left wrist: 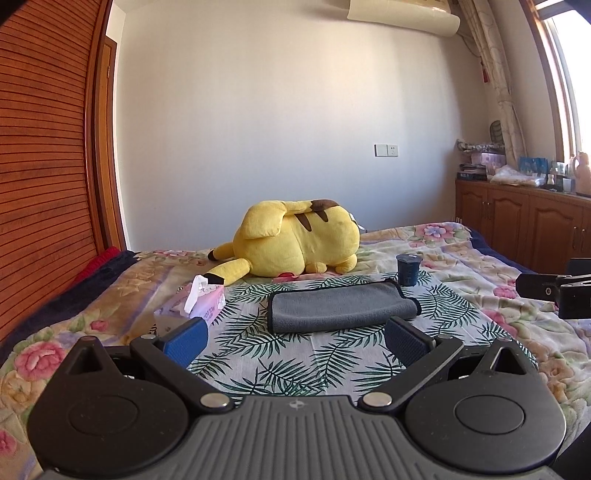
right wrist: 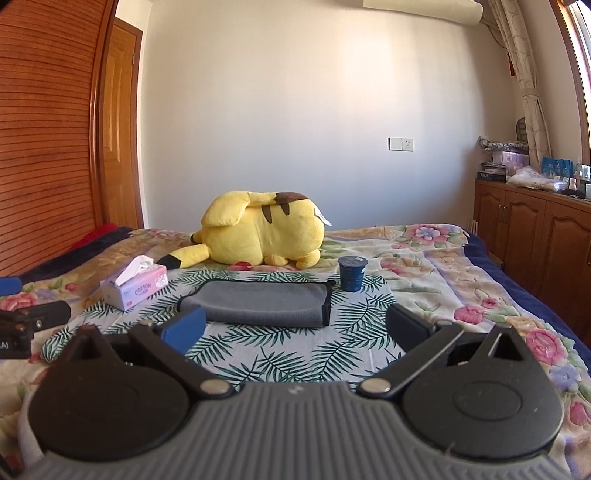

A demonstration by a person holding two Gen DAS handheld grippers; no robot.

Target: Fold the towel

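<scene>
Parts of the scene are cut off or obscured: the air conditioner is clipped by the top edge in both views, the items piled on the wooden cabinet at the right are too small and crowded to identify individually, and the window at the far right is washed out by glare. The right gripper enters the left wrist view only as a dark fragment at the right edge, and the left gripper likewise appears partially at the left edge of the right wrist view. The setting is a bedroom with a plain pale wall, a slatted wooden wardrobe on the left and a patterned curtain on the right. The bed carries a floral cover, and a leaf-print cloth lies spread over its middle. The grey towel lies on this cloth, already folded into a long flat bundle with dark edging, just ahead of both grippers and untouched by either. A yellow plush toy lies behind it. A pink tissue box, with a white tissue protruding from its top, sits left of the towel, and a dark cup with a sealed lid stands near the towel's far right corner; its contents cannot be seen. The left gripper has its fingers spread wide with nothing between them, and the right gripper is likewise spread wide and empty.
</scene>
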